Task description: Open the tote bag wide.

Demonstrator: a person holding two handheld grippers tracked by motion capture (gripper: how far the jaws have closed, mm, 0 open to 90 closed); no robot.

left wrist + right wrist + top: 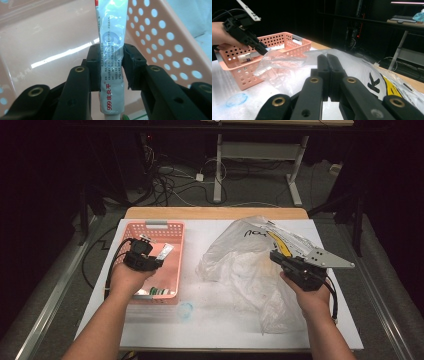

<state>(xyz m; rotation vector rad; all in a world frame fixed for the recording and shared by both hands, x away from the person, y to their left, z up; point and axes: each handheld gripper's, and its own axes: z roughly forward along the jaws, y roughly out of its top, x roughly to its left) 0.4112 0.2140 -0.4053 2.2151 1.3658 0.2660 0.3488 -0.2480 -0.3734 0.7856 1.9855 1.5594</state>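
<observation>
- Left gripper (161, 259): jaws closed on an ointment tube (111, 60), held over the pink basket (178, 232) at 10 o'clock on the desk (210, 320).
- Right gripper (327, 72): jaws pressed together on a fold of the clear plastic bag (235, 265), at 3 o'clock.
- Judged step: tube transfer between basket and bag; direction undetermined.
- Next move requires a steady bag mouth.

Setting: we read this as a lab or recording studio. Evidence: dark, blacked-out surroundings; a white-topped work table (220, 320) with a wooden far edge; loose cables (170, 182) and a power strip (200, 177) on grey carpet; a white desk frame (260, 155) behind; a further desk (404, 23) with equipment.
</observation>
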